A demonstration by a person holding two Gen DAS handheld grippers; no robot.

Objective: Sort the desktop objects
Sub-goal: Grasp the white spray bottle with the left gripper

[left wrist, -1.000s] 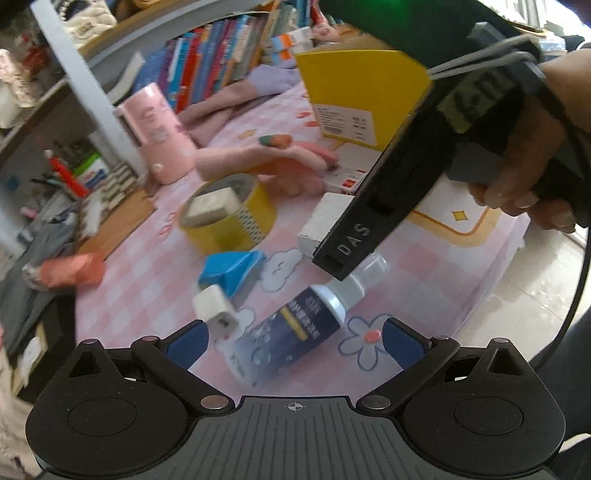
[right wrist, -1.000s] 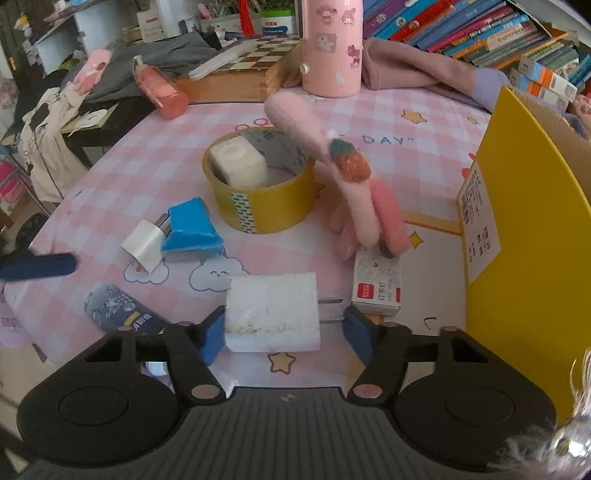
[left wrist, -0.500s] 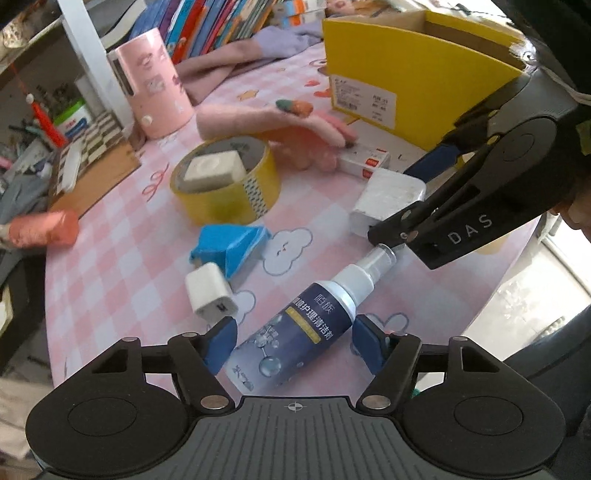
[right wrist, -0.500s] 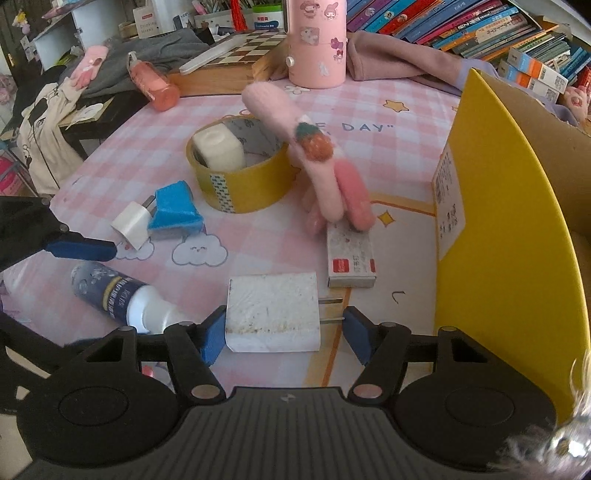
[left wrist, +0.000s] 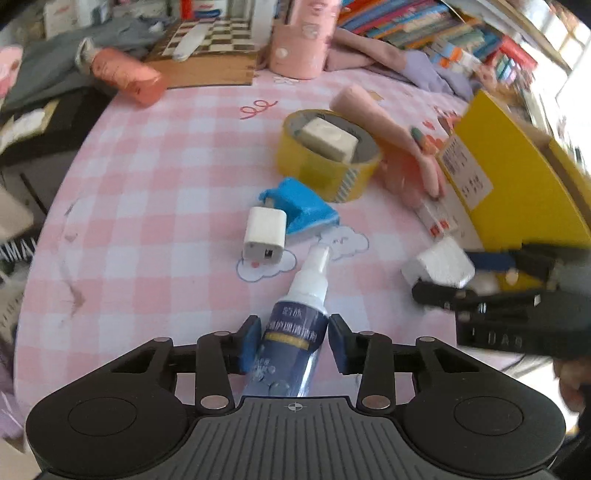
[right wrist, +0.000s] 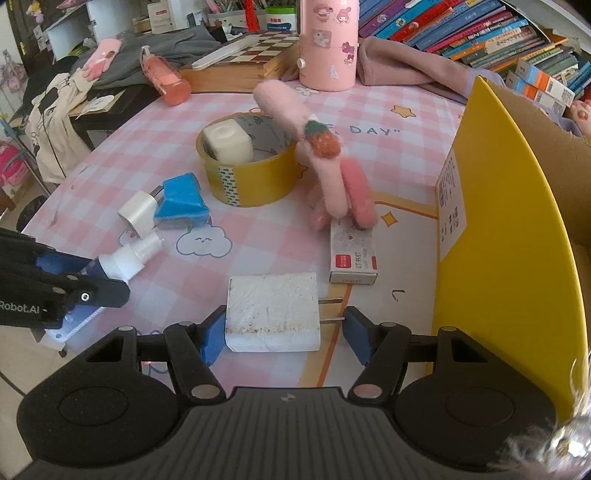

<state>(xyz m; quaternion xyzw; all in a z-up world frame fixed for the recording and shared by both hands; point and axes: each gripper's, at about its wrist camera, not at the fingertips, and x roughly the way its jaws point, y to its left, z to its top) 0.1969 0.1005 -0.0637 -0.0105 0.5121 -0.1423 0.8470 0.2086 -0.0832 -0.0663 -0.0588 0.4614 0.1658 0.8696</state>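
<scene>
- The left gripper point(left wrist: 293, 345) has its jaws closing around the dark blue spray bottle point(left wrist: 291, 339), which lies on the pink checked surface point(left wrist: 155, 192) with its white nozzle pointing away. The left pad looks to be against the bottle's side; a thin gap shows at the right pad.
- The right gripper point(right wrist: 282, 334) has its jaws about half wide around a flat white charger block point(right wrist: 272, 312). The left pad touches the block; the right pad meets only the tips of its two metal prongs, so a firm grip cannot be told.
- Just beyond the nozzle lies a small white plug adapter point(left wrist: 265, 232) against a blue wedge-shaped thing point(left wrist: 304, 206).
- Further off stands a yellow tape roll point(left wrist: 325, 166) with a white cube point(left wrist: 328, 138) inside it.
- A pink plush toy point(right wrist: 332, 166) leans from the roll down to a small red-and-white box point(right wrist: 352, 254), just beyond the charger block.
- A yellow cardboard box point(right wrist: 506, 229) rises close on the right, walling that side.
- At the far edge are a pink cup point(right wrist: 328, 44), a chessboard point(right wrist: 255, 44), an orange bottle point(right wrist: 166, 77) and books point(right wrist: 480, 33).
</scene>
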